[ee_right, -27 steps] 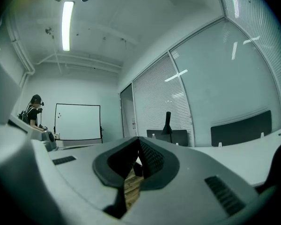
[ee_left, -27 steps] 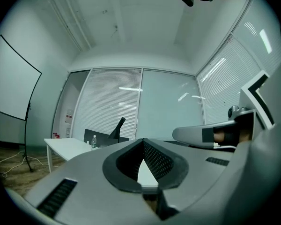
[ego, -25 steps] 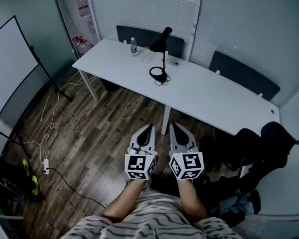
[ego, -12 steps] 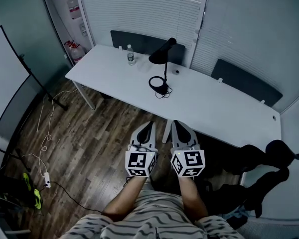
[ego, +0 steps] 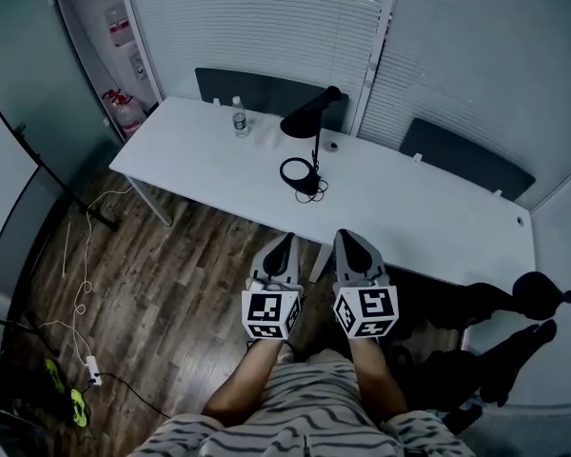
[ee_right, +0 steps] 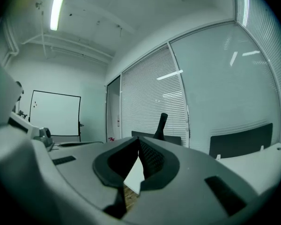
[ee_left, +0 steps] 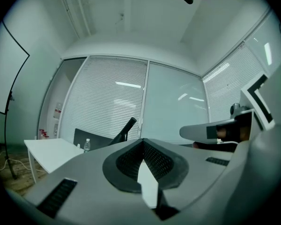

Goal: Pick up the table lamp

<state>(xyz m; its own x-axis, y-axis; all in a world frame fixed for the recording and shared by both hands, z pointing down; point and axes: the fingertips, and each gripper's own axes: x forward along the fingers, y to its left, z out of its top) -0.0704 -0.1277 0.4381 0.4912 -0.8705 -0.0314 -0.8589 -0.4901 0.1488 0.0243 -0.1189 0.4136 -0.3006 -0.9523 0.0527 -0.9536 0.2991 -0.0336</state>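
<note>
Left gripper (ego: 284, 243) and right gripper (ego: 353, 238): jaws fully closed, holding nothing (tips meeting). Table lamp (ego: 303, 119) stands on desk (ego: 409, 212), well apart.

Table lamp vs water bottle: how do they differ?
The table lamp is black, the water bottle clear. The lamp is much taller than the bottle. The lamp stands mid-table, the bottle left of it by the far edge. Both are upright on the white table.

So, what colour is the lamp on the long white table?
The slim table lamp is black; clearest in head view.
</note>
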